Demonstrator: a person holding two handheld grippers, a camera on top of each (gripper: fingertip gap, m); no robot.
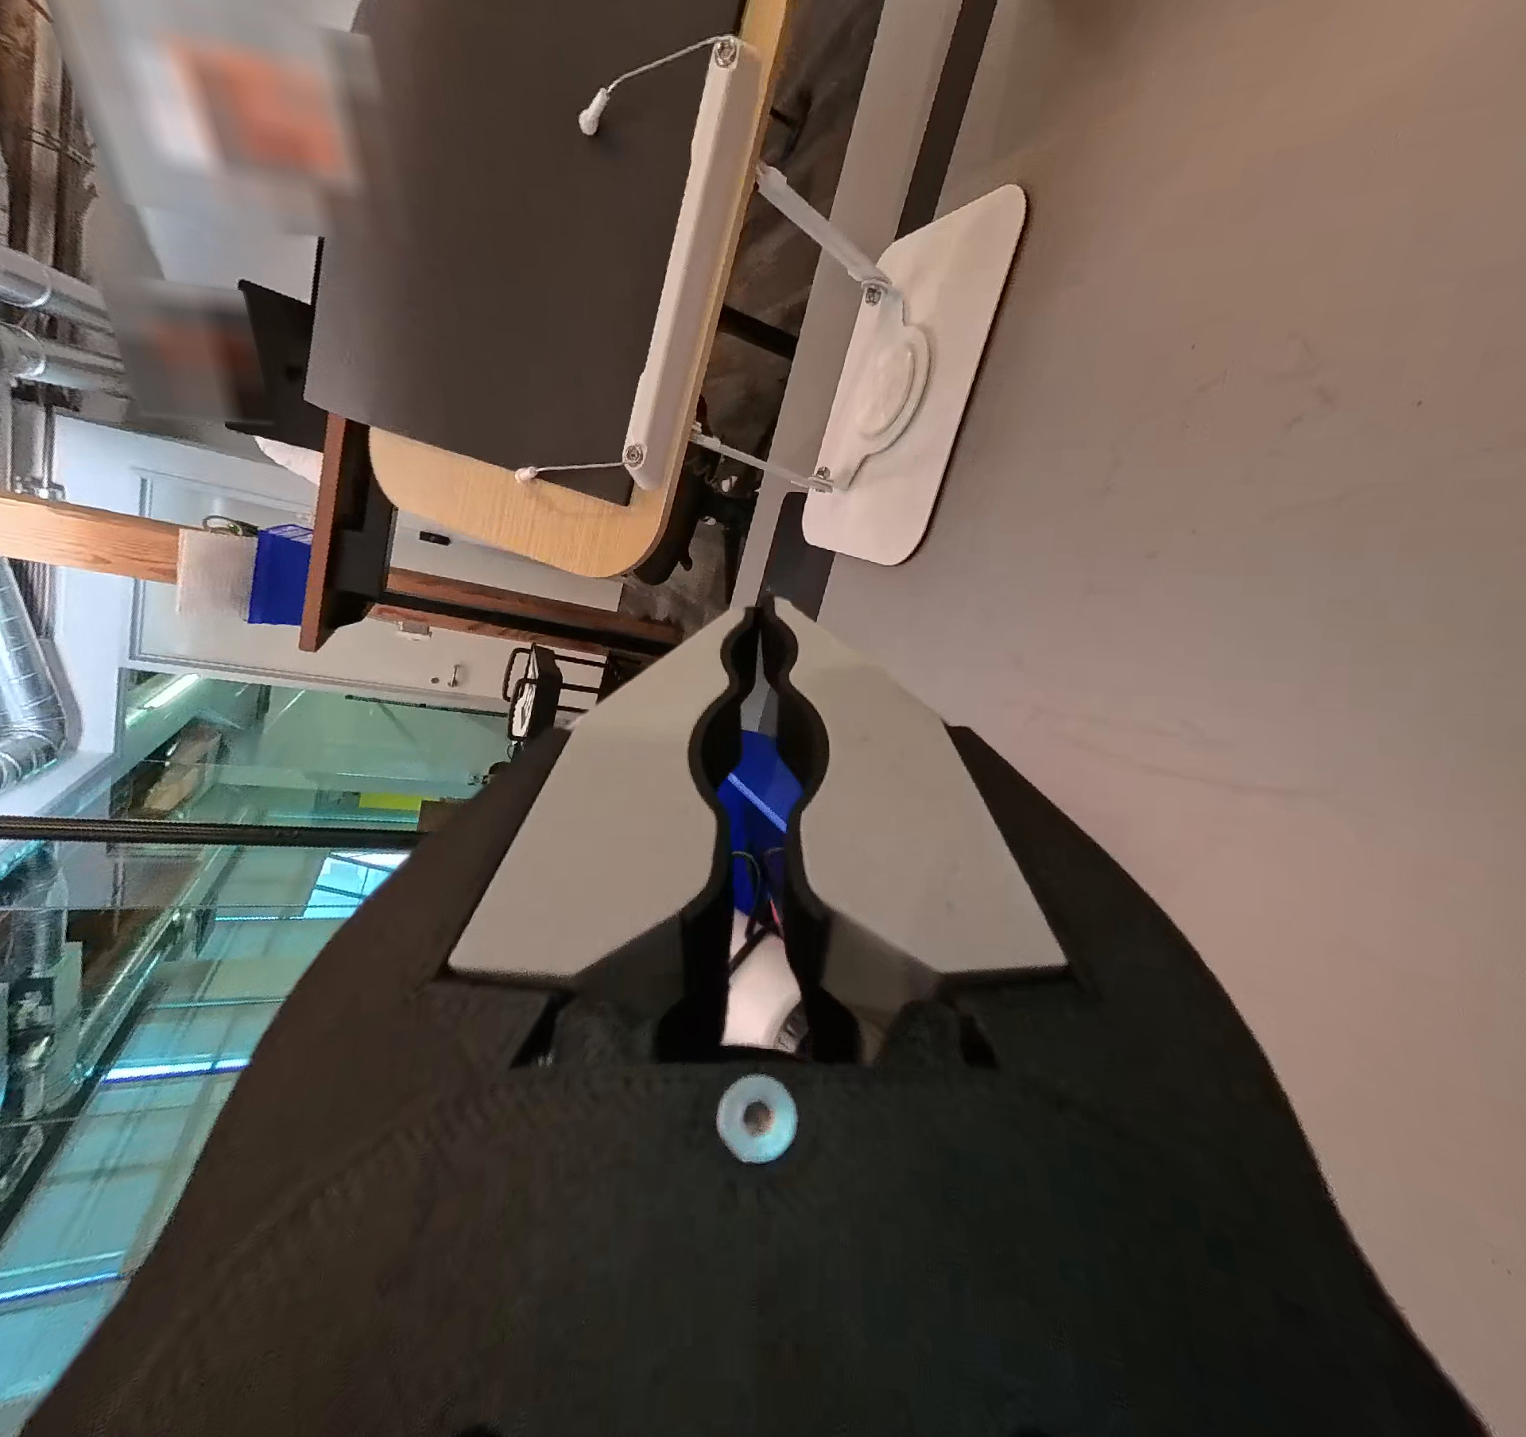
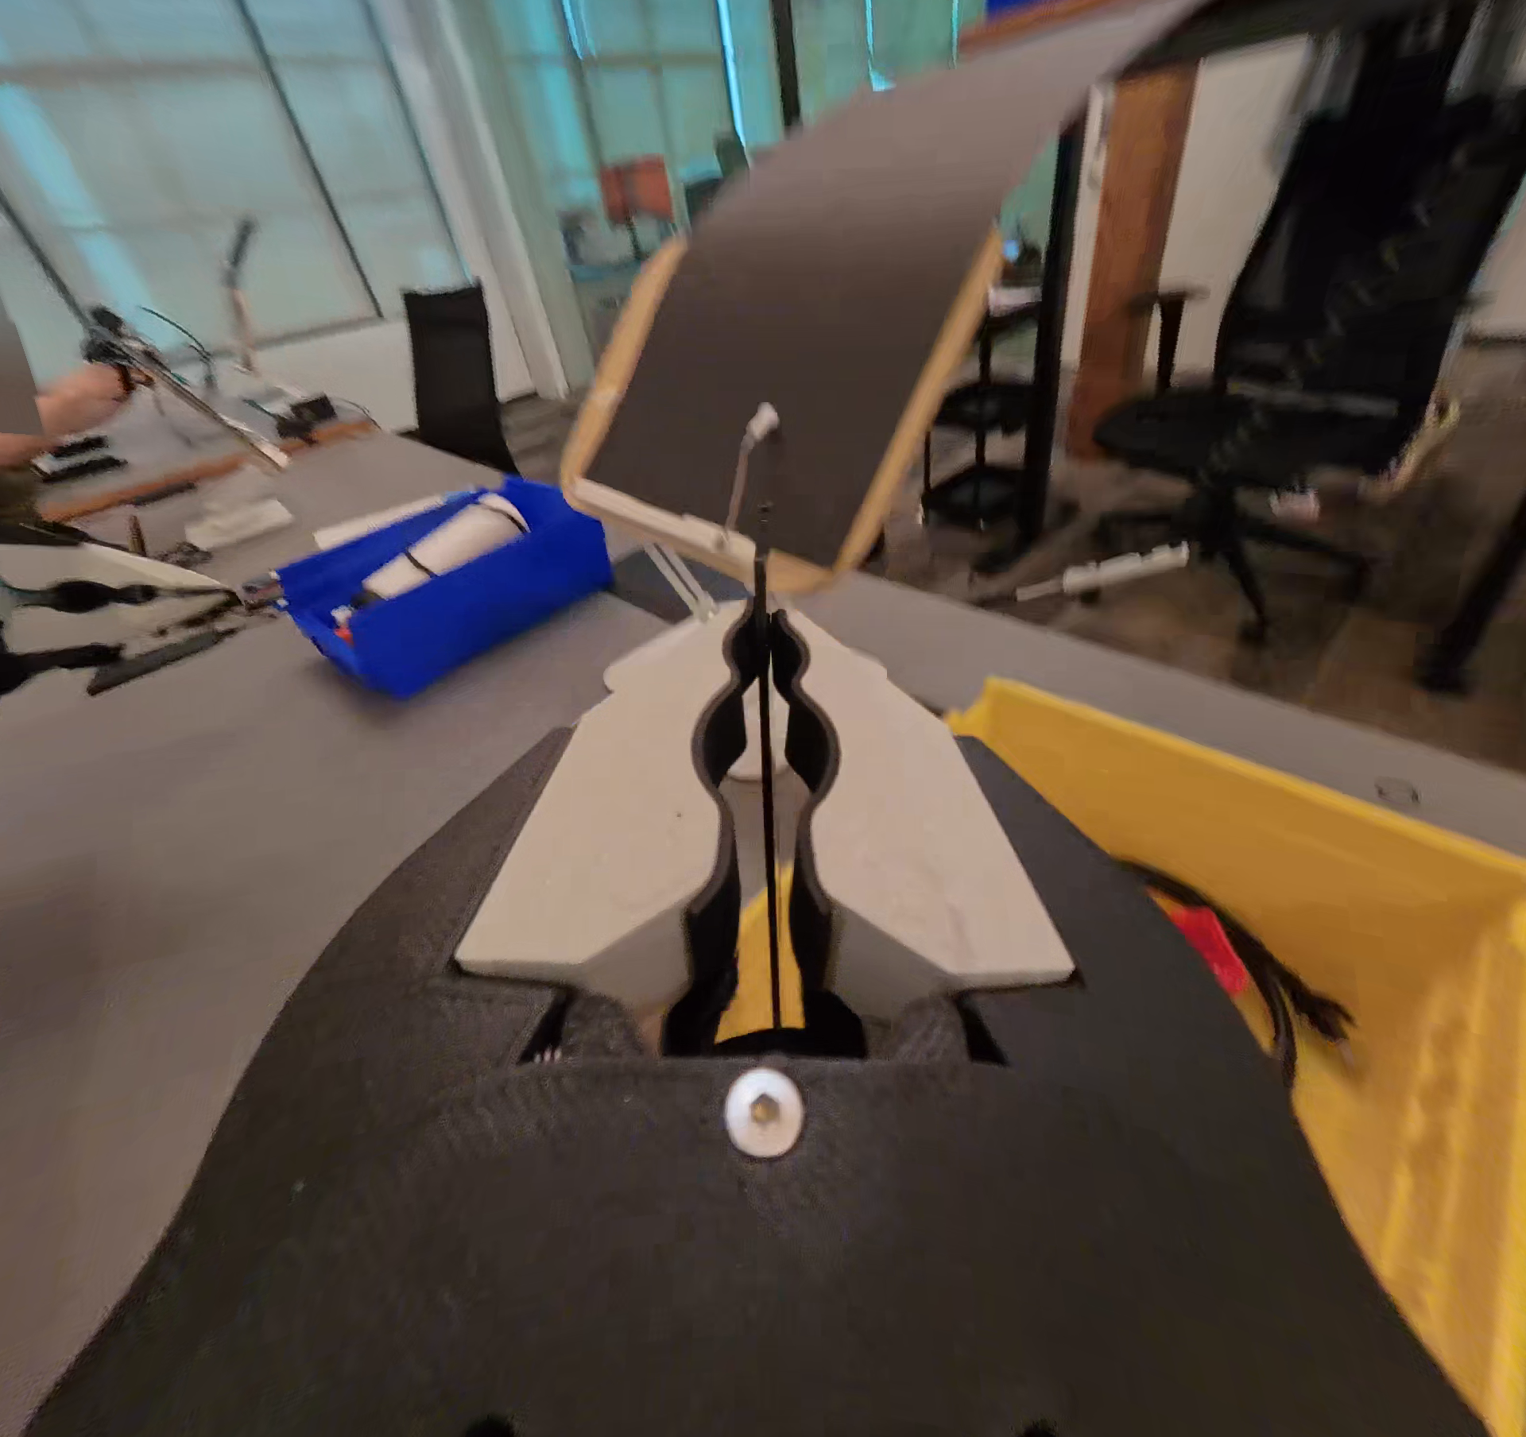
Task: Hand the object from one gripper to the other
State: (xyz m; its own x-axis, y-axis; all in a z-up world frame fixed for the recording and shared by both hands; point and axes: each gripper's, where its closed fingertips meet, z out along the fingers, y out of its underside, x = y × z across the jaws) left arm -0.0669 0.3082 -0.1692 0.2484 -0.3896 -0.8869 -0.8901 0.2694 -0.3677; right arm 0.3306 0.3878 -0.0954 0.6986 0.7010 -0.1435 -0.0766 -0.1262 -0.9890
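Note:
My right gripper [image 2: 764,625] is shut on a thin black strip [image 2: 770,819]. The strip runs edge-on between the pads and sticks out a little past the fingertips. The gripper hovers over the grey table [image 2: 206,819], in front of a tilted stand. My left gripper [image 1: 764,613] is shut with nothing visible between its fingers, and it is rolled on its side next to the table [image 1: 1239,572]. It also shows in the right wrist view [image 2: 82,596] at the far left edge, well apart from the right gripper.
A book stand holds a black sheet on a wooden board [image 2: 793,406] [image 1: 528,225] on a white base [image 1: 917,373]. A blue bin [image 2: 462,596] with white rolls stands to the left. A yellow bin [image 2: 1239,861] with red and black wires is at the right. Office chairs [image 2: 1321,406] stand beyond the table. One gripper's finger ends stand about 40 cm off the other's.

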